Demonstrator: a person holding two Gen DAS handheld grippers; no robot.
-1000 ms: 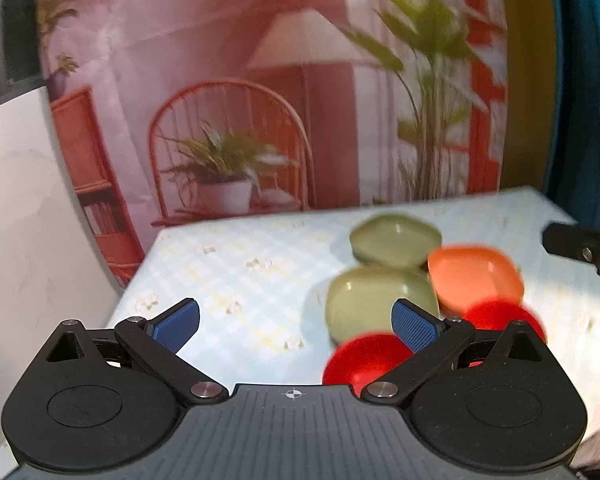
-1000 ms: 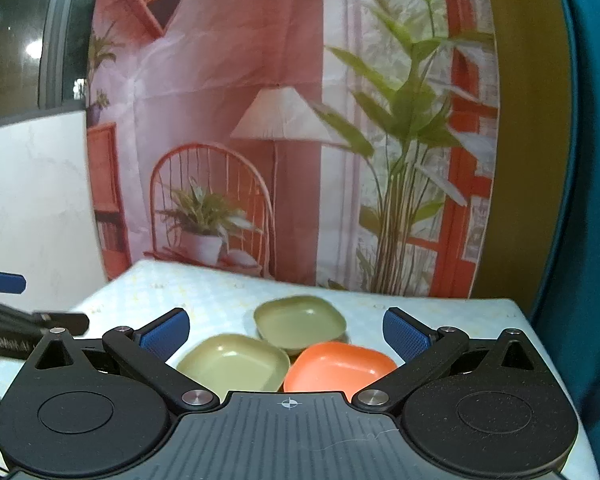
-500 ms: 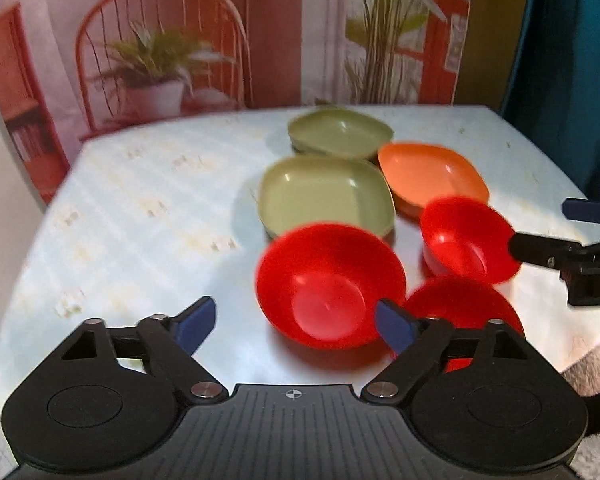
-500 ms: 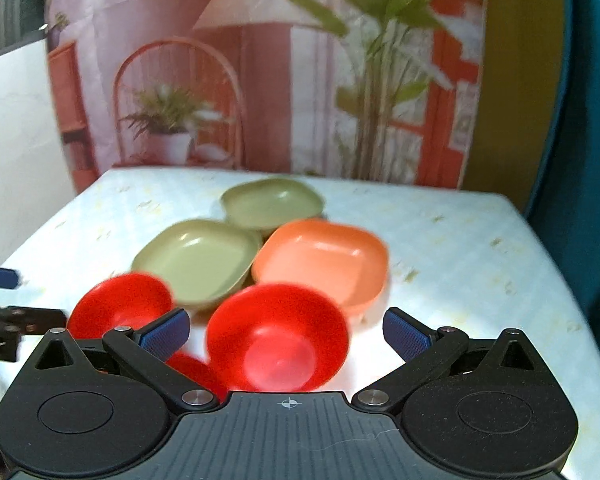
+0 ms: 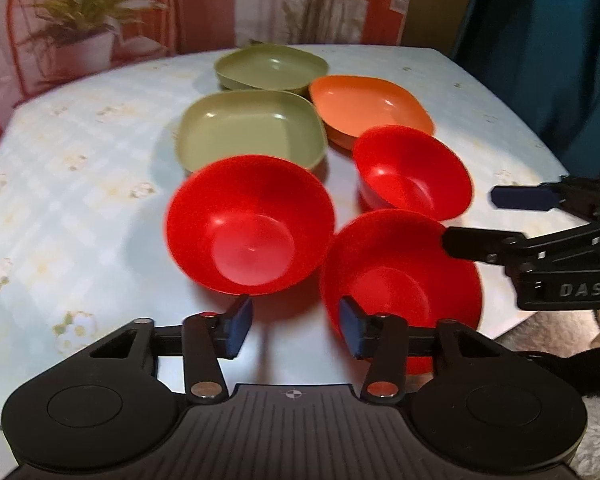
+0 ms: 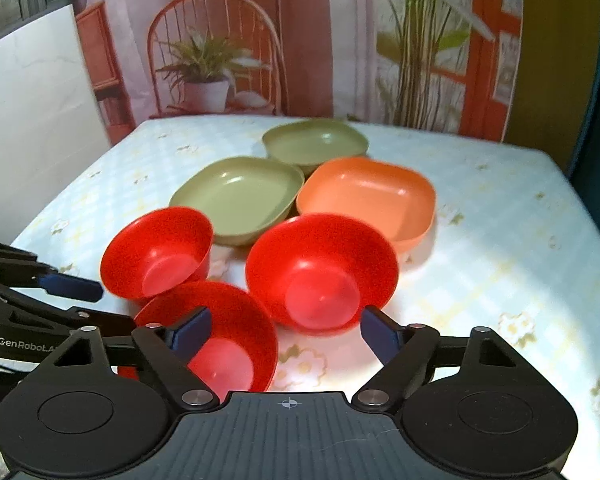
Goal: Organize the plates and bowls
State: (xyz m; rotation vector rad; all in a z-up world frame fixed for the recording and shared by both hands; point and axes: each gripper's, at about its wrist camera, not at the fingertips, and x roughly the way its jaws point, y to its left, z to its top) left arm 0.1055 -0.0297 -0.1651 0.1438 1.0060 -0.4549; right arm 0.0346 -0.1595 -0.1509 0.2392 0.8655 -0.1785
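Three red bowls stand at the table's near edge: a left one [image 5: 248,224], a near one [image 5: 400,276] and a smaller far one [image 5: 412,172]. Behind them lie two green square plates [image 5: 252,132] [image 5: 270,66] and an orange square plate [image 5: 370,104]. My left gripper [image 5: 296,326] is open and empty, just in front of the gap between the left and near red bowls. My right gripper [image 6: 286,330] is open and empty, in front of the red bowl [image 6: 320,272] on its side; it also shows in the left wrist view [image 5: 480,220], beside the near bowl's rim.
The table [image 6: 500,240] has a pale blue checked cloth. A printed backdrop [image 6: 300,40] with a chair and plants hangs behind it. A white wall [image 6: 28,120] is at the left, a teal curtain [image 5: 560,60] at the right.
Both grippers have tilted down and moved in toward the bowls, which now fill the views. The left gripper's fingers have narrowed from wide open.
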